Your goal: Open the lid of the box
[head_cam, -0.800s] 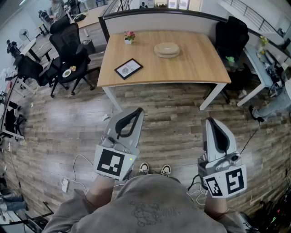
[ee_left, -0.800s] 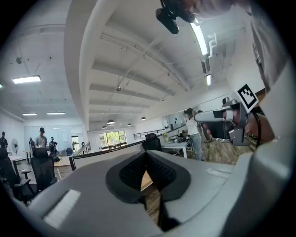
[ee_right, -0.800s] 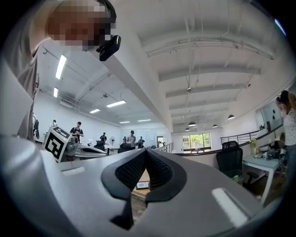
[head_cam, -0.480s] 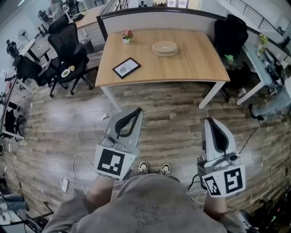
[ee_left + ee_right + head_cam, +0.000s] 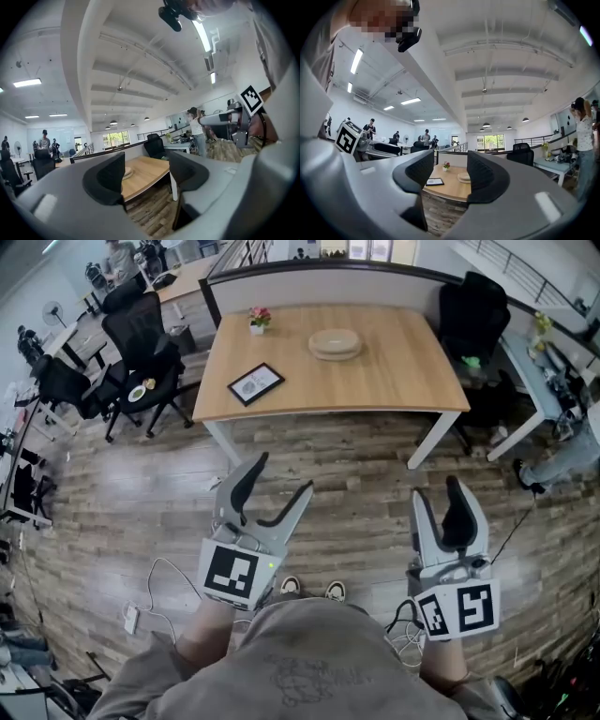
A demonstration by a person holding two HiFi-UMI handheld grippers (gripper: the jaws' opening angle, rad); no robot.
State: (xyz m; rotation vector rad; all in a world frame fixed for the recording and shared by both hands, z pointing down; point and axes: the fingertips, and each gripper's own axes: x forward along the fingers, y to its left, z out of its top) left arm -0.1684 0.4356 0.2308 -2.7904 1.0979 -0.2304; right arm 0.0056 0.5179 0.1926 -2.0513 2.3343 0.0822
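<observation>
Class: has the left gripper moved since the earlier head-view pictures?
Yes. The left gripper holds its place above the shoes, but its jaws have opened, empty.

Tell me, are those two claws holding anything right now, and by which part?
Nothing is held. The left gripper and right gripper both stand open, only air between their jaws, well short of the round box on the table.
</observation>
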